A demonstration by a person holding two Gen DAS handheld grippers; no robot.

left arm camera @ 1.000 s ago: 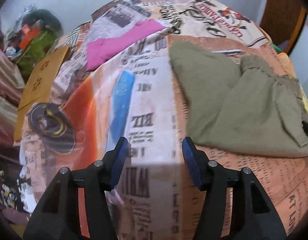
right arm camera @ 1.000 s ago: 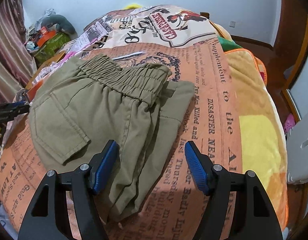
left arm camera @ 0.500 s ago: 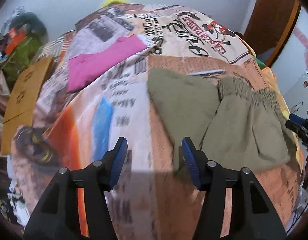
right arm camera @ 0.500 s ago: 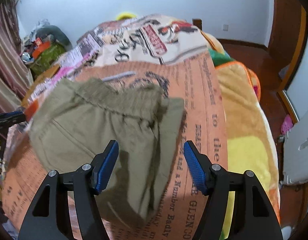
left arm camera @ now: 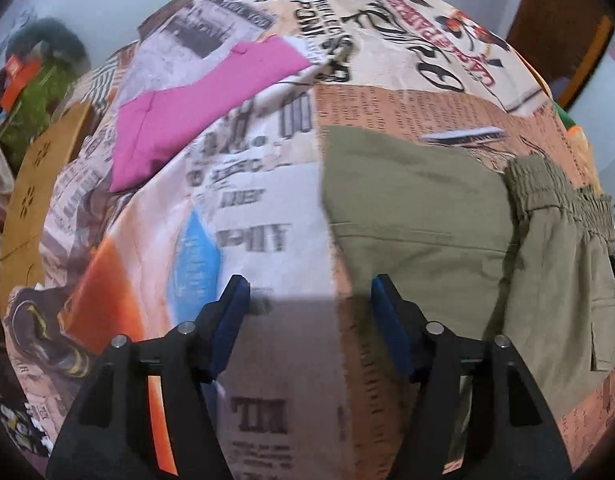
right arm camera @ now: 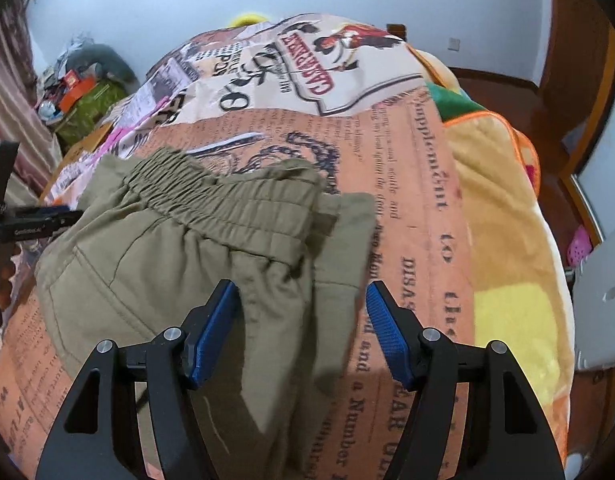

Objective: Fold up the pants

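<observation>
Olive green pants (left arm camera: 419,208) lie folded over on a bed with a newspaper-print cover (left arm camera: 247,208). The elastic waistband (right arm camera: 227,208) is bunched on top, with a back pocket (right arm camera: 91,280) at the left. My left gripper (left arm camera: 309,312) is open and empty above the cover, its right finger at the pants' near left edge. My right gripper (right arm camera: 303,320) is open and empty, held over the pants' right side below the waistband. The left gripper's tip also shows at the left edge of the right wrist view (right arm camera: 39,220).
A pink cloth (left arm camera: 199,100) lies on the bed at the far left. A yellow and orange blanket (right arm camera: 503,240) covers the bed's right side. Clutter and a green bag (right arm camera: 83,108) sit by the far left wall. A wooden door frame (right arm camera: 579,60) stands at the right.
Both grippers have shifted, and the views are blurred by motion. The left gripper has moved closer to the pants' left edge. The right gripper has lowered over the pants. Both stayed open.
</observation>
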